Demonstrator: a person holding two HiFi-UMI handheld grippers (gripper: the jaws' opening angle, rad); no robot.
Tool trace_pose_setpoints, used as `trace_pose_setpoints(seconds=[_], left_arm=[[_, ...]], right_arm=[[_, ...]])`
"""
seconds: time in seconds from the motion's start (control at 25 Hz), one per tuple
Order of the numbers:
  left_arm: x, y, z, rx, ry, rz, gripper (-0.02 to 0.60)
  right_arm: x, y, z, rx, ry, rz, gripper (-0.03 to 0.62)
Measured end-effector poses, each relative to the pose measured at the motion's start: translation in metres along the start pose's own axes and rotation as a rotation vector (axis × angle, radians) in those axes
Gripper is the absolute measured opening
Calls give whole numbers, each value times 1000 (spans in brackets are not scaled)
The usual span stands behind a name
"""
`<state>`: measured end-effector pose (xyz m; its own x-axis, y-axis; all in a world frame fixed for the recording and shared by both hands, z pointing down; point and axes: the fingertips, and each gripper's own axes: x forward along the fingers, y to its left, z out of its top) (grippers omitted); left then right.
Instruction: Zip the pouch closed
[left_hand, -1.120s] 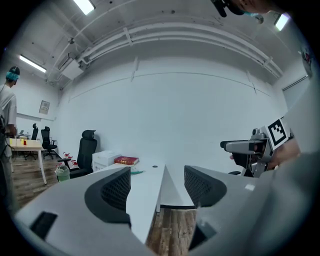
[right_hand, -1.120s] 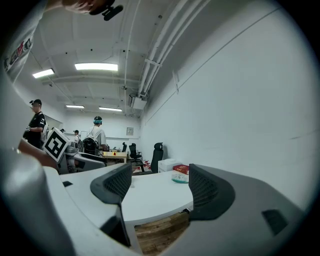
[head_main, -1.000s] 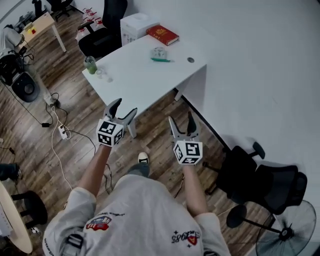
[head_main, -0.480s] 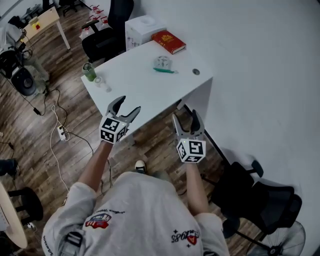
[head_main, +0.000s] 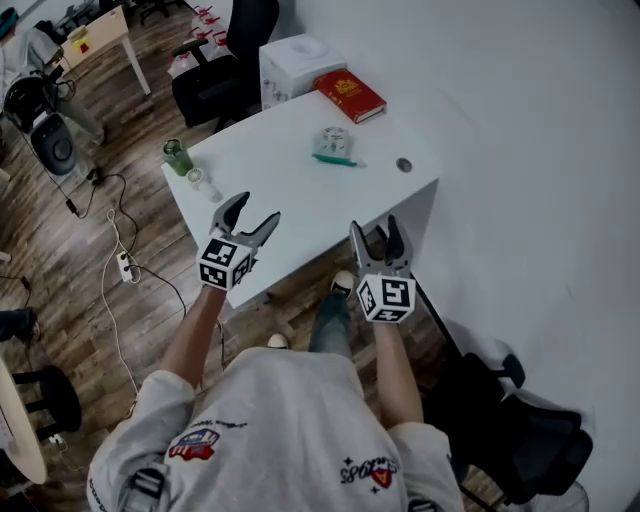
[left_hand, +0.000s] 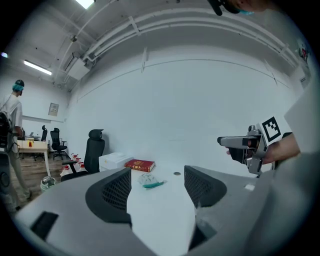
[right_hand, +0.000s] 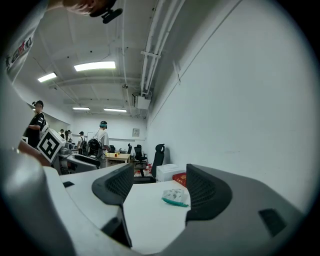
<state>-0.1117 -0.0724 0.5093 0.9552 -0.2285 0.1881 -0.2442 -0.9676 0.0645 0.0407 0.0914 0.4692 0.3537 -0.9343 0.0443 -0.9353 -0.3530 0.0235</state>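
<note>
Two grippers are held up at the near end of the white rectangular table (head_main: 290, 200), and nothing is carried in either. The left gripper (head_main: 255, 210) is shown with jaws spread wide, only bare tabletop between them. The right gripper (head_main: 373, 228) is gaping too; its jaws have just been drawn in a touch, yet nothing is caught between them. Further along, a round dark cable hole (head_main: 404, 164) is set by the wall-side edge, and a green jar (head_main: 177, 157) is parked at the left edge. Then the prize: the small pale pouch with a green zip strip (head_main: 333, 148) is lying flat on the table's far half, nearer the wall-side edge, well apart from both grippers. Beyond it, a red book (head_main: 352, 95) is laid at the far wall-side corner, a white box (head_main: 298, 62) just beside it. By the look of it, no part of the job is done: the pouch is untouched, and whether its zip is open cannot be told from here. Everything is left: the pouch to be reached and steadied, the slider pinched and pulled across.
</note>
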Motion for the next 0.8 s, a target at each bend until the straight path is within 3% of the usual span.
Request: trace_pose_setpoints(seconds=[0.28,0.48,0.8], left_arm=[[59,41,11,-9,-3,128,321],[103,70,16,-28,-3,247,321],[150,83,30,-65,5,418,321]], right_arm=[[99,-38,0,20,-31,140,319],[181,-61,-8,16,-20,286,322],[269,-98,-7,18,10,470,319]])
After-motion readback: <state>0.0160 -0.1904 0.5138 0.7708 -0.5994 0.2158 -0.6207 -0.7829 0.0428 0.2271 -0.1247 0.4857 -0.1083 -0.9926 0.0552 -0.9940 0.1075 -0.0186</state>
